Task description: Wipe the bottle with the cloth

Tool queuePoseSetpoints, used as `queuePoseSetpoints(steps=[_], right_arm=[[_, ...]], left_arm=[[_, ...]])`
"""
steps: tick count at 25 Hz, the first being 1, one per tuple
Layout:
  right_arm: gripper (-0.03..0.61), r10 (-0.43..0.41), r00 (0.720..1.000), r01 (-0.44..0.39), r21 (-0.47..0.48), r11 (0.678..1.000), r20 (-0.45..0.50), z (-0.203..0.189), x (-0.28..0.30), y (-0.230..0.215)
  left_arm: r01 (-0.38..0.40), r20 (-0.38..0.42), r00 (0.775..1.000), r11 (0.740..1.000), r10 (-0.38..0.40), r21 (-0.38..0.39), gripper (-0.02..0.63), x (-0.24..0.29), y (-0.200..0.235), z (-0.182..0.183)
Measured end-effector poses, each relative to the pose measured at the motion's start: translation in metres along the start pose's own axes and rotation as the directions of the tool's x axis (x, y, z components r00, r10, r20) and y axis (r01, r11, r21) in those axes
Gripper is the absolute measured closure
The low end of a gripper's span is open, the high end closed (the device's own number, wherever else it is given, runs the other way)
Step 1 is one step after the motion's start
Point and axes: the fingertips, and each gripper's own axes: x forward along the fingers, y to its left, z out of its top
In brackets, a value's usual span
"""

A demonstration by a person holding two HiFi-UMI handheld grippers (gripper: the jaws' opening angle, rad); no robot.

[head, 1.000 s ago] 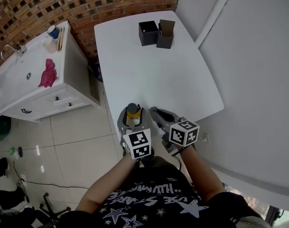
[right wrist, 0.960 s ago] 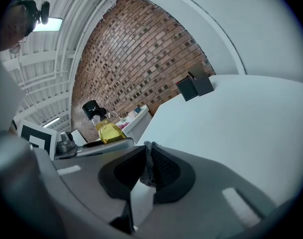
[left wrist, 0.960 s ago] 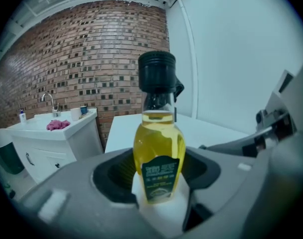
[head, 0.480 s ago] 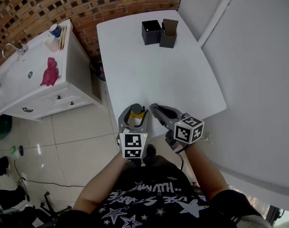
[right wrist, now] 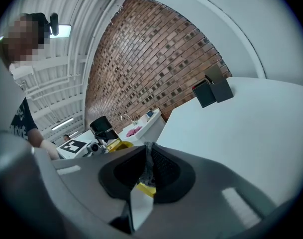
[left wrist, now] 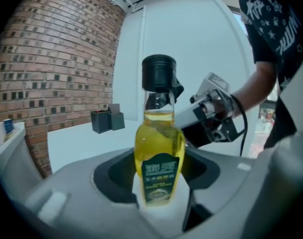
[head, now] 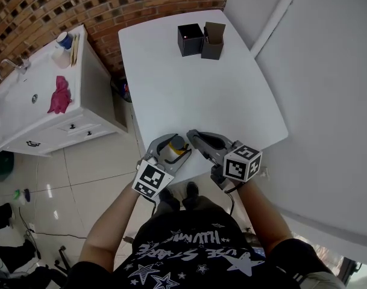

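1. The bottle (left wrist: 159, 153) is full of yellow liquid and has a black cap. It is held up by the near edge of the white table (head: 195, 89). I cannot tell if its bottom rests on anything.
2. The left gripper (head: 173, 150) holds the bottle. Its two jaws press on the low part of the bottle, one on each side, right at the label.
3. The right gripper (right wrist: 147, 168) is just beside the bottle, on its right. Its jaws are pressed together and pinch a thin grey and yellow bit. I think this is the cloth (right wrist: 145, 176). Only a small bit of it shows.
4. In the right gripper view the bottle sits a little way off to the left. The cloth does not touch it yet.
5. Two black boxes (head: 200, 41) stand at the far end of the table, well away from both hands.
6. I think the wiping is just about to start. One hand has the bottle and the other has the cloth.
7. Next, the right hand needs to bring the cloth over to the side of the bottle and rub it up and down. The left hand needs to hold the bottle firm so it does not slip or tip.
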Motion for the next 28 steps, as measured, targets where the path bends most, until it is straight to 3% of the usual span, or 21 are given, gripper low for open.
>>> queuePoseSetpoints(steps=[4,8,13,23,28], right_arm=[[0.541,0.002,1.0,-0.003,0.03,1.0,0.018,0.004,0.0,0.004],[0.541,-0.002,0.999,0.0,0.053,0.999,0.032,0.005,-0.002,0.009],[0.541,-0.013,0.998,0.006,0.097,0.995,0.068,0.013,-0.007,0.016],[0.541,-0.03,0.995,0.018,0.115,0.993,0.096,0.018,-0.01,0.02],[0.541,-0.006,0.995,-0.005,0.106,0.994,0.102,0.02,-0.009,0.024]], left_arm=[[0.123,-0.017,0.992,0.992,-0.122,0.033,0.365,0.001,-0.007,0.001],[0.238,-0.038,0.971,0.969,-0.236,0.064,0.365,0.0,-0.013,0.001],[0.322,-0.056,0.946,0.942,-0.318,0.093,0.365,-0.003,-0.018,0.002],[0.296,-0.061,0.955,0.95,-0.291,0.098,0.352,-0.006,-0.017,0.003],[0.211,-0.037,0.977,0.975,-0.209,0.073,0.345,-0.02,-0.008,0.005]])
